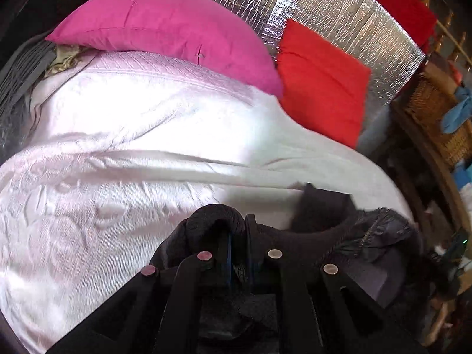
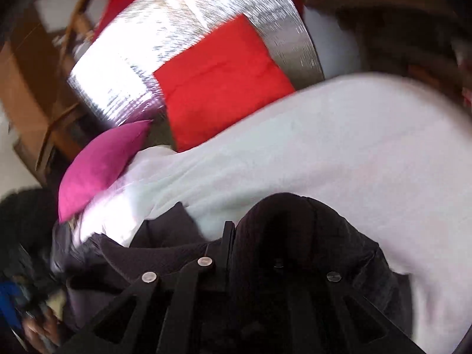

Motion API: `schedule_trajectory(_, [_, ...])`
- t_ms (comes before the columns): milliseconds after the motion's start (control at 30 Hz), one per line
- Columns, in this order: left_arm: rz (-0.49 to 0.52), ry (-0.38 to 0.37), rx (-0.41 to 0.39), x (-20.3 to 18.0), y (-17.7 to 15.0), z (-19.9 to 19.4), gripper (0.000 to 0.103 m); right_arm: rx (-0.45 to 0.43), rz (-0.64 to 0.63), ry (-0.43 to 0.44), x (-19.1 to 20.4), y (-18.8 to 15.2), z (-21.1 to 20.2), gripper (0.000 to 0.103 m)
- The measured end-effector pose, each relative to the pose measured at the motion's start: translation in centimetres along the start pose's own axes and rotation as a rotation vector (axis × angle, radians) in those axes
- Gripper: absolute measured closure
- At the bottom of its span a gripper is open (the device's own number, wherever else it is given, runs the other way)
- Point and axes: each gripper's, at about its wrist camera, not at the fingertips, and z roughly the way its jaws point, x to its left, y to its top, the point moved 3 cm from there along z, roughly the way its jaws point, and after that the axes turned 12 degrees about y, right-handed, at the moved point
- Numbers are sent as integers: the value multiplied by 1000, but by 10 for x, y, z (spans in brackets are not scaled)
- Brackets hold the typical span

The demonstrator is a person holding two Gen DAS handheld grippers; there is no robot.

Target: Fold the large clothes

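A dark jacket [image 1: 368, 236] with a ribbed knit hem and a zipper hangs between my two grippers over the pale bedspread [image 1: 132, 147]. My left gripper [image 1: 237, 230] is shut on a bunched fold of its ribbed edge [image 1: 212, 218]. In the right wrist view my right gripper [image 2: 233, 236] is shut on the same jacket [image 2: 295, 236], whose dark cloth drapes over the right finger and hides it. The jacket's edge stretches left [image 2: 147, 250] from it.
A pink cushion [image 1: 165, 29] and a red cushion [image 1: 321, 79] lie at the head of the bed against silver foil insulation [image 1: 339, 14]. A wicker basket [image 1: 436, 112] and clutter stand at the right of the bed. The bedspread also shows in the right view [image 2: 339, 147].
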Motion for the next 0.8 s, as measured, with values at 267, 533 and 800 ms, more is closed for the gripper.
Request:
schedule_trajectory(267, [-88,-93,-1,26,-2,-20,66,74,336,291,-50,8,-19,90])
schedule_trajectory(533, [-89,97,-57,69,-39,-100,15,-130,104,100,-51,3,-142,1])
schedule_trajectory(800, [-142,172,91,72,-114,-71,20,225,-128,-146,-38,-53,-99,60])
